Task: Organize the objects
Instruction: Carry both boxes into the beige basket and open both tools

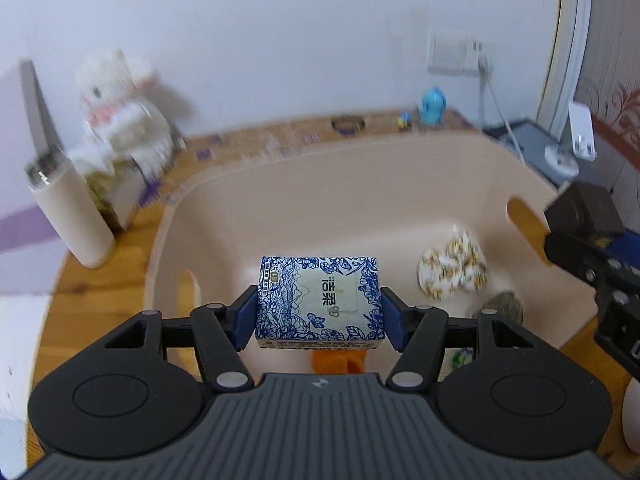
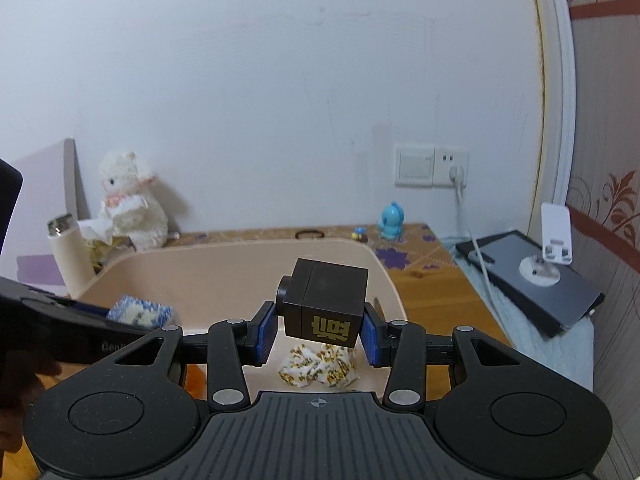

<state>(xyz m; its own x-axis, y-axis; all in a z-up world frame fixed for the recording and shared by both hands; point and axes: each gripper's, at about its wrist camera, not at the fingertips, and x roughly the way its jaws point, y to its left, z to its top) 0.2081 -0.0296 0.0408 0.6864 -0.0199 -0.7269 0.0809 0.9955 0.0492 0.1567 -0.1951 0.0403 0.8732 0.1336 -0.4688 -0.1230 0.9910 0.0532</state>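
Note:
My left gripper [image 1: 320, 316] is shut on a blue-and-white tissue pack [image 1: 320, 300], which hangs over the beige plastic bin [image 1: 224, 200]. My right gripper [image 2: 318, 332] is shut on a dark brown box [image 2: 326, 304] with a gold character on its front, held above the bin's near right part. In the left wrist view that box [image 1: 584, 210] and the right gripper [image 1: 600, 264] show at the right edge. A yellow-patterned cloth bundle [image 1: 452, 268] lies on the bin floor, also in the right wrist view [image 2: 320, 366]. The tissue pack [image 2: 140, 312] shows at the left there.
On the wooden table a beige flask [image 1: 70, 216] stands left of the bin, with a white plush toy [image 1: 120, 120] behind it. An orange item [image 1: 340, 360] and a grey item [image 1: 504, 304] lie in the bin. A blue figurine [image 2: 391, 220] and a tablet [image 2: 532, 280] sit at the right.

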